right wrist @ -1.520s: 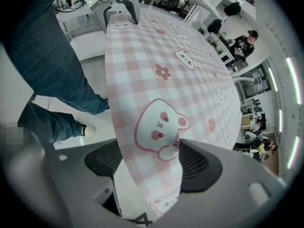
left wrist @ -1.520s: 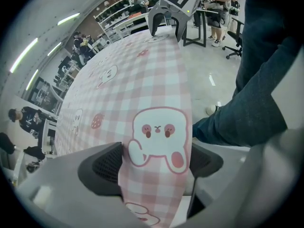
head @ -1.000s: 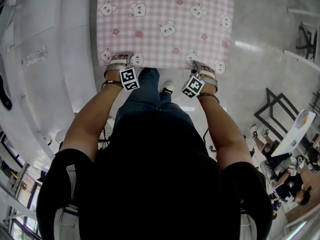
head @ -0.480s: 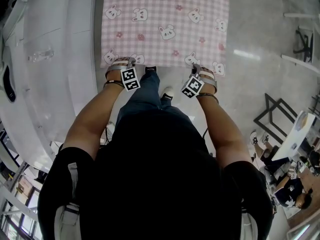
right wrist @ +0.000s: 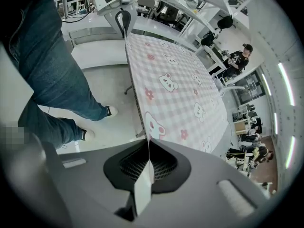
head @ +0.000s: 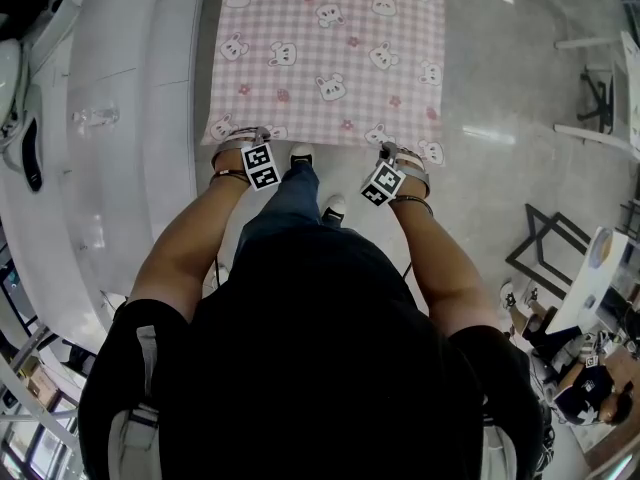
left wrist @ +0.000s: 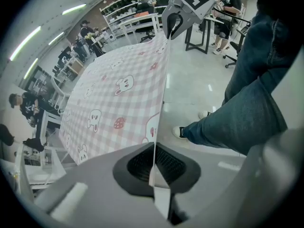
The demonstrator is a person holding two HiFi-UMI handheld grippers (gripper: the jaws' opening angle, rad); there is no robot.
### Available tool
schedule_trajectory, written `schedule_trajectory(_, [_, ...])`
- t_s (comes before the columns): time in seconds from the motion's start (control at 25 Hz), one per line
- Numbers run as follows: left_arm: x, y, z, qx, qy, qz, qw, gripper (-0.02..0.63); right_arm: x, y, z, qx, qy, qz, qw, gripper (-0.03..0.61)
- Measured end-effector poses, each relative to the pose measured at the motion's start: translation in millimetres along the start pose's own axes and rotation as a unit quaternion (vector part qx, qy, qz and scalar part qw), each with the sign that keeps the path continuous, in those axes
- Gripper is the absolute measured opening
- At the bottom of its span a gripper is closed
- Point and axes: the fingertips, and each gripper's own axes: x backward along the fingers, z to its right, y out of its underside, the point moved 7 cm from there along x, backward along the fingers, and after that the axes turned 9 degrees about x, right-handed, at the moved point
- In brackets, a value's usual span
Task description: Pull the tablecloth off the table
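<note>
The pink gingham tablecloth (head: 330, 58) with its bear print lies spread at the upper centre of the head view, hiding the surface beneath it. Its near edge sits at mid-frame, and each near corner is in a gripper. Compared with a second ago the cloth fills less of the frame, with more grey floor (head: 500, 88) showing to its right, while both grippers stay on the same two corners. The fingers of the right gripper (head: 400, 151) have just been closing, and they are now together on the cloth's hem. The left gripper (head: 237, 133) is likewise clamped on its corner. I judge the grasp complete and the pull-off ready to begin, since most of the cloth is not yet off.

The head view shows only the marker cubes and wrists. Each gripper view shows the thin hem pinched between ribbed pads and running taut to the other gripper at the frame's top, with the person's black shoes (head: 300, 155) below.
</note>
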Motion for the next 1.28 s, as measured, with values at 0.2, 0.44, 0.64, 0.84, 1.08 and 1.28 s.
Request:
schedule_trajectory(0.2, [13, -3, -2, 0.009, 0.002, 0.004, 0.9999, 0.003, 12, 3, 5, -0.007, -0.004, 0.004, 1.000, 0.026])
schedule_trajectory(0.44, [23, 0, 7, 0.015, 0.010, 0.009, 0.9998, 0.003, 22, 4, -3, -0.012, -0.014, 0.006, 1.000, 0.026])
schedule_trajectory(0.64, [39, -8, 14, 0.018, 0.001, 0.013, 0.9998, 0.003, 37, 13, -2, -0.014, -0.010, 0.011, 1.000, 0.026])
schedule_trajectory(0.84, [52, -5, 32, 0.029, -0.003, 0.013, 0.9995, 0.003, 54, 16, -11, -0.014, -0.008, 0.019, 1.000, 0.028])
schedule_trajectory(1.08, [68, -7, 50, 0.046, -0.010, 0.009, 0.9988, 0.003, 69, 26, -22, -0.016, -0.006, 0.033, 0.999, 0.028])
schedule_trajectory(1.28, [83, -3, 73, 0.062, -0.011, 0.008, 0.9980, 0.003, 82, 31, -37, -0.011, -0.002, 0.044, 0.999, 0.028])
